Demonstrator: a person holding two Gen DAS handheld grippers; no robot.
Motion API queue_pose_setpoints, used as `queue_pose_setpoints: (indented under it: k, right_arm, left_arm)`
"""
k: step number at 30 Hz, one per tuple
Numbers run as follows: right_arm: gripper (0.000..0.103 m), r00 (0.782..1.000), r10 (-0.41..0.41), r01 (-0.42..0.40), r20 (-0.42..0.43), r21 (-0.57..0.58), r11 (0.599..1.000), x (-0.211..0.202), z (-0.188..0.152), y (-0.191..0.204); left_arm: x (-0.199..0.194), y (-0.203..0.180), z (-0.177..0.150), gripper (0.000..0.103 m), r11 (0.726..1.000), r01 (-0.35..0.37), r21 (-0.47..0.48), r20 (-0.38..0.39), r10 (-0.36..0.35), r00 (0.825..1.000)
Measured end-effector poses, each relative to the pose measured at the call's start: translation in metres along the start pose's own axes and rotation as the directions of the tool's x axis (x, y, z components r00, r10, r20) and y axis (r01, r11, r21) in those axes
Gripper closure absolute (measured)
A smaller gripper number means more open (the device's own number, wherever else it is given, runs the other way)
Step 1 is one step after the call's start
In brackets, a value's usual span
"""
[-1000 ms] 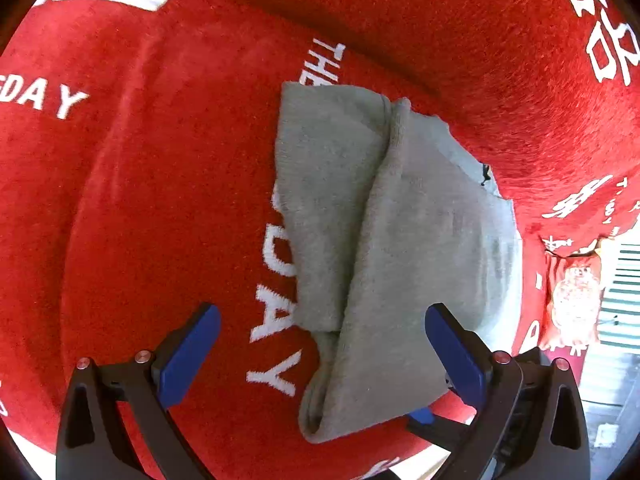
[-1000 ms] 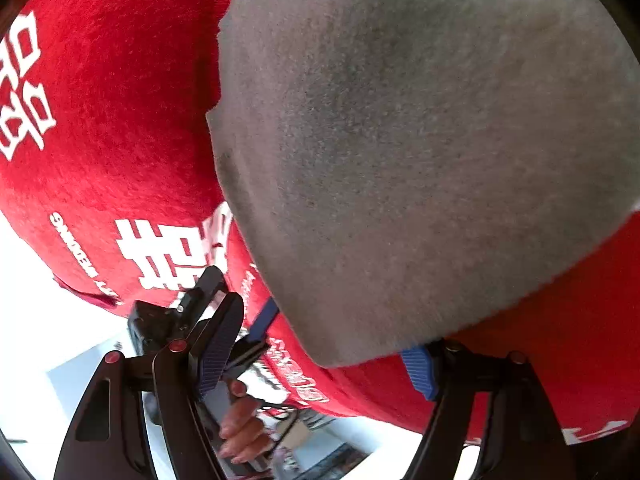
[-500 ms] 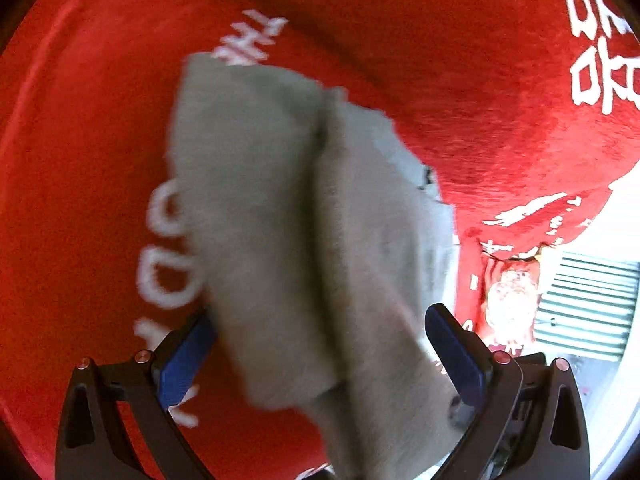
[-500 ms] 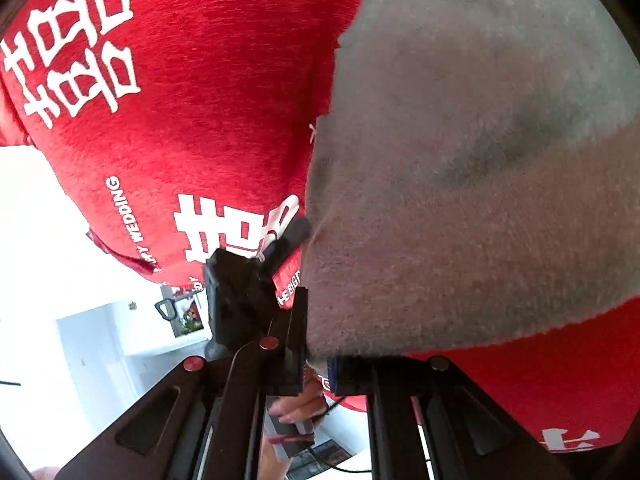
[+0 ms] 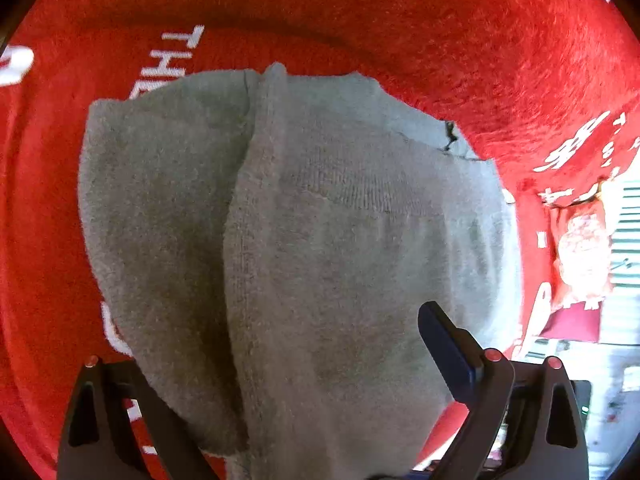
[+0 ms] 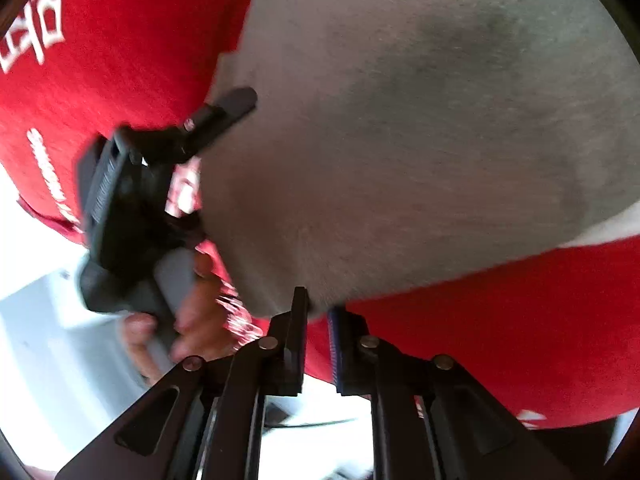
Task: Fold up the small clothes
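So we're working on the grey cloth right now, which is lying on the red blanket with the white lettering. In the left wrist view it's filling the middle of the frame, already doubled over: one layer is overlapping the other along a ridge running from about 12 o'clock down to 6 o'clock. That's its long axis as we're reading it, with the narrow end pointing at 6, toward us.

Our left gripper is straddling that near end with its jaws spread wide and just starting to close. The cloth is sitting between them, and its left edge is draping over and hiding the left finger, so we're not gripping anything there yet. We're guessing it's lined up like that to pinch the near end for the next fold.

Our right gripper is coming in at the cloth's corner at 6 o'clock in its own view. The jaws are nearly together and easing apart, with the corner right at the tips; whether they're actually pinching it, we can't tell. The left gripper is showing at 9 o'clock there, blurry.
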State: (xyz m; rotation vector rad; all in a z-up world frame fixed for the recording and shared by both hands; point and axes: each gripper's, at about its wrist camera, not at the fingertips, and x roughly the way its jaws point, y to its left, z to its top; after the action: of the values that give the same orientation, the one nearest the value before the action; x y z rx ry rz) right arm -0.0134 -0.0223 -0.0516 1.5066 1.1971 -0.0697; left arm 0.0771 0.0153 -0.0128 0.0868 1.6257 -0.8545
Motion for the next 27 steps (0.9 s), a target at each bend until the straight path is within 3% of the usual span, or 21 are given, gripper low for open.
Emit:
queue_pose_setpoints:
  k: [2,4,5,11,12,14,15,16,23,25,27]
  right_arm:
    - [0.079,0.998,-0.059,0.058,-0.007,-0.049,0.997,-0.008,0.002,0.003]
    - [0.056,0.993,-0.115,0.114,0.003,-0.11,0.987,-0.024,0.005,0.008]
    - [0.051,0.991,-0.131,0.131,0.011,-0.127,0.983,-0.03,0.008,0.01]
    - [0.049,0.969,-0.21,0.233,0.132,-0.196,0.952,-0.074,0.036,0.014]
    - [0.05,0.962,-0.224,0.253,0.158,-0.198,0.947,-0.08,0.044,0.014]
    - [0.064,0.95,-0.243,0.28,0.198,-0.191,0.941,-0.086,0.057,0.016]
    - [0.078,0.945,-0.248,0.289,0.212,-0.189,0.939,-0.088,0.063,0.016]
    - [0.086,0.941,-0.256,0.299,0.223,-0.189,0.935,-0.088,0.07,0.016]
    - [0.087,0.913,-0.325,0.382,0.245,-0.243,0.892,-0.075,0.093,0.021]
    - [0.089,0.912,-0.343,0.393,0.224,-0.245,0.886,-0.067,0.097,0.013]
    - [0.09,0.916,-0.333,0.384,0.223,-0.247,0.89,-0.069,0.095,0.007]
  left_arm:
    - [0.001,-0.006,0.001,0.006,0.999,-0.041,0.022,0.005,0.041,0.999]
    - [-0.002,-0.003,-0.001,0.006,0.998,-0.054,0.029,0.006,0.054,0.999]
    - [-0.002,-0.004,-0.001,0.006,0.998,-0.058,0.028,0.007,0.058,0.998]
    - [-0.002,0.0,-0.001,0.006,0.997,-0.08,0.009,0.011,0.08,0.997]
    - [-0.002,0.0,-0.001,0.006,0.996,-0.085,0.011,0.012,0.085,0.996]
    - [-0.001,-0.003,-0.001,0.006,0.995,-0.097,0.017,0.011,0.096,0.995]
    - [-0.002,-0.003,-0.001,0.006,0.995,-0.103,0.019,0.012,0.102,0.995]
    - [-0.002,-0.002,-0.001,0.006,0.994,-0.108,0.022,0.011,0.107,0.994]
    - [0.004,-0.012,0.002,0.006,0.988,-0.152,0.018,0.021,0.151,0.988]
    - [0.004,-0.014,0.003,0.015,0.983,-0.183,0.01,0.04,0.183,0.982]
    - [0.009,-0.019,0.006,0.039,0.972,-0.235,-0.004,0.047,0.234,0.971]
